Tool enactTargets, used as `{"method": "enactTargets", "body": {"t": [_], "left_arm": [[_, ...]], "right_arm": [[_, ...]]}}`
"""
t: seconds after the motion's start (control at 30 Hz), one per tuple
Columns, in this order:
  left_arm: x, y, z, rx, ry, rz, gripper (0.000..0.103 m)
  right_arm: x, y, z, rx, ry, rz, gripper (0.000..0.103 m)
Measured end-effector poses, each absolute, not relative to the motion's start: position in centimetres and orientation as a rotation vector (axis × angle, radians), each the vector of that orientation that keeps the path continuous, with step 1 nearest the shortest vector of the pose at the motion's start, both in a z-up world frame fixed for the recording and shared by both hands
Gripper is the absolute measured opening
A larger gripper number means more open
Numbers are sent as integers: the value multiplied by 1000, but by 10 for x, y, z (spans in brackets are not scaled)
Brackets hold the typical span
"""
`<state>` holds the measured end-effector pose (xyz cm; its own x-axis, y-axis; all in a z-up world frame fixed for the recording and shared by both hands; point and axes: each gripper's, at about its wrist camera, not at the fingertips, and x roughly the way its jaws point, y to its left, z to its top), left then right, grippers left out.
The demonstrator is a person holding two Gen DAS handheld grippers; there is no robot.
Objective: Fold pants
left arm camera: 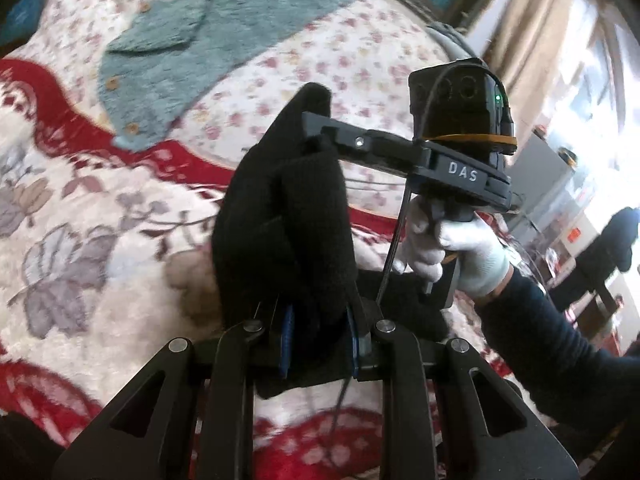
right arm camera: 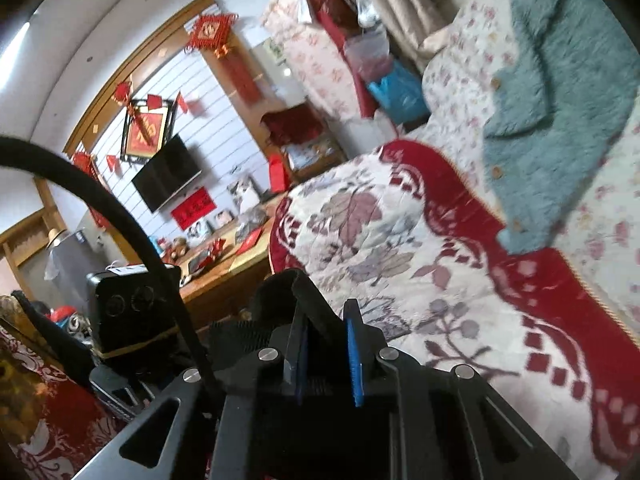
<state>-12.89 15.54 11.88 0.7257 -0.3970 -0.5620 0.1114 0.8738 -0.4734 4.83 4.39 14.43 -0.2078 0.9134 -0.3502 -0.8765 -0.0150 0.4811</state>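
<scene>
Left gripper [left arm camera: 320,344] is clamped on the pants [left arm camera: 284,216]: black knit cloth bunched between the blue pads, jaws narrow, cloth rising up and forward from them in a thick fold. The pants hang lifted off the blanket [left arm camera: 100,208], which is cream with red and grey floral print.

Right gripper [left arm camera: 316,124], seen from the left wrist, comes in from the right, held by a white-gloved hand [left arm camera: 460,248] on a dark sleeve [left arm camera: 560,344]. Its finger tips sit against the top of the same black fold. From the right wrist view, right gripper [right arm camera: 326,344] has jaws nearly together with a strip of black cloth [right arm camera: 280,284] caught at the left finger [right arm camera: 298,320]; the pads look pressed on it, though blur makes the contact hard to confirm.

A teal fleece top [left arm camera: 224,36] with wooden buttons lies flat farther back on the bed, well apart from the pants.

Background in the right wrist view: TV [right arm camera: 168,178] on a slatted wall, red hangings [right arm camera: 212,32] around it.
</scene>
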Motion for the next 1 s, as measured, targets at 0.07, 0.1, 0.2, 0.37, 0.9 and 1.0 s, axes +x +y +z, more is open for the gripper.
{"method": "enactTargets", "body": {"t": [0.07,0.1,0.2,0.37,0.9,1.0], "left_arm": [[-127,133,126,-399,699,-326,20],[-125,124,128,-387,696,-338,20],[-117,93,132,-382,706,-396,20],[-101,40,128,-351,756,-481,20],[-50,-64,64,-317,945,-506,26],[-50,-67,65,-354,962,-515,37]], "right_arm": [[45,17,153,91,691,1607,16],[43,1,157,99,676,1589,16],[39,-38,162,123,653,1525,16],[34,-105,152,175,653,1406,16],[42,-246,51,404,742,989,28],[44,-264,39,406,805,810,61]]}}
